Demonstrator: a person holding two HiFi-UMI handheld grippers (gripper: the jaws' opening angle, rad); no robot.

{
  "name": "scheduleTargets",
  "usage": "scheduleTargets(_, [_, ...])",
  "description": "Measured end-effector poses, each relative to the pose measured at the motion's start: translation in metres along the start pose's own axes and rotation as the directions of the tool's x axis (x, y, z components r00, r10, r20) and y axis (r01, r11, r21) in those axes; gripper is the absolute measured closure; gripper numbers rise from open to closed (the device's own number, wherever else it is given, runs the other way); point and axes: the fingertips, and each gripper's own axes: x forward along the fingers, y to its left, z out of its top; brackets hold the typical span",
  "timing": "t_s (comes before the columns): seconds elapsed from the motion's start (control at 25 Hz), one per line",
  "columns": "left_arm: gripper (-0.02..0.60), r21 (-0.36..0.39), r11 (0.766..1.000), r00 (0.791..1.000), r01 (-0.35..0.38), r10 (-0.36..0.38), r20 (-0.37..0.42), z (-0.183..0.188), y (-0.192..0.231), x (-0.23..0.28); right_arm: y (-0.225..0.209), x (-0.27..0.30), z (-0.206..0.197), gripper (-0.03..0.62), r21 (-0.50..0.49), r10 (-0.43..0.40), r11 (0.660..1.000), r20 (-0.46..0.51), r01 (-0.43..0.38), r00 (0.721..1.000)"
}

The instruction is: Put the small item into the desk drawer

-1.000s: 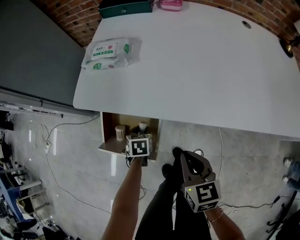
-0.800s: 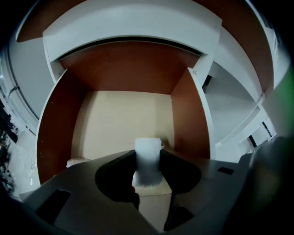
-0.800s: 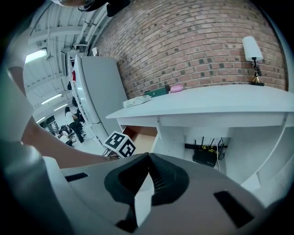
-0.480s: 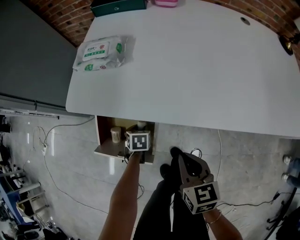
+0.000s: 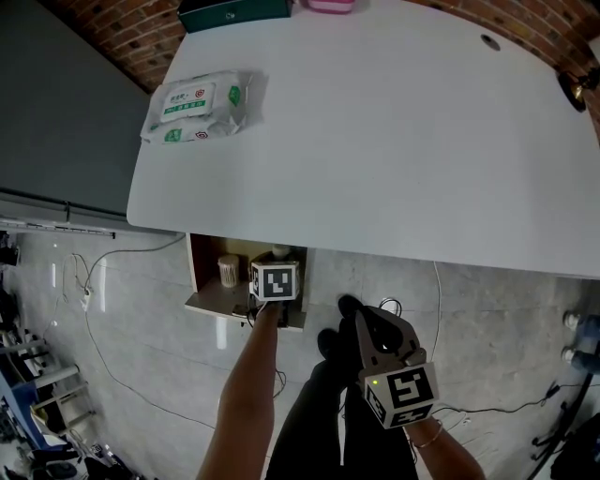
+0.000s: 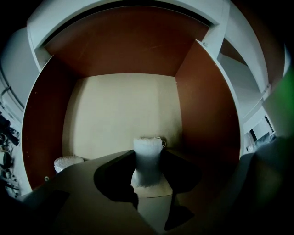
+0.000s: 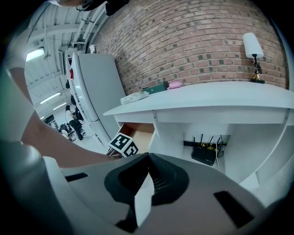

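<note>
The wooden desk drawer (image 5: 208,300) stands pulled out under the white desk (image 5: 375,141). My left gripper (image 5: 277,267) reaches into it. In the left gripper view a small white cup-like item (image 6: 148,160) stands upright on the drawer floor (image 6: 115,114), between the jaws of the left gripper (image 6: 148,170). Those jaws are opening, with the pads still against the item's sides. My right gripper (image 5: 367,323) hangs shut below the desk edge, off to the right of the drawer. It holds nothing (image 7: 147,160).
A second small white tub (image 6: 68,162) sits in the drawer's left corner (image 5: 228,270). On the desk lie a pack of wet wipes (image 5: 197,106), a green box (image 5: 234,11) and a pink thing (image 5: 330,6). A lamp (image 7: 251,50) stands at the desk's right end, a router (image 7: 204,156) underneath.
The left gripper has edged slightly further into the drawer with the white item. The right gripper has hardly moved. The head view has shifted a little.
</note>
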Motion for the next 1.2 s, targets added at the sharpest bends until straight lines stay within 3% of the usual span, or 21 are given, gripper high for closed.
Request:
scheduleTargets(0.28, [0.318,-0.078,0.997,0.997,0.029,-0.023,0.079,0.012,0.001,-0.026,0.004,-0.006,0.009,0.586,-0.007,0.008,1.0,0.004,-0.008,1.0])
scheduleTargets(0.44, [0.316,-0.138,0.989,0.987,0.049,-0.027,0.156,0.021,0.005,-0.067,0.012,-0.011,0.025,0.586,-0.024,0.018,1.0,0.02,-0.017,1.0])
scheduleTargets(0.64, [0.354,-0.135,0.988,0.958,0.071,-0.03,0.285,0.043,0.009,-0.13,0.021,-0.022,0.043,0.586,-0.049,0.025,0.999,0.047,-0.023,0.999])
scheduleTargets(1.2, [0.463,-0.136,0.989,0.878,0.066,0.007,0.479,0.039,-0.021,-0.298,0.05,-0.08,0.09,0.586,-0.102,0.047,0.994,0.101,-0.037,0.994])
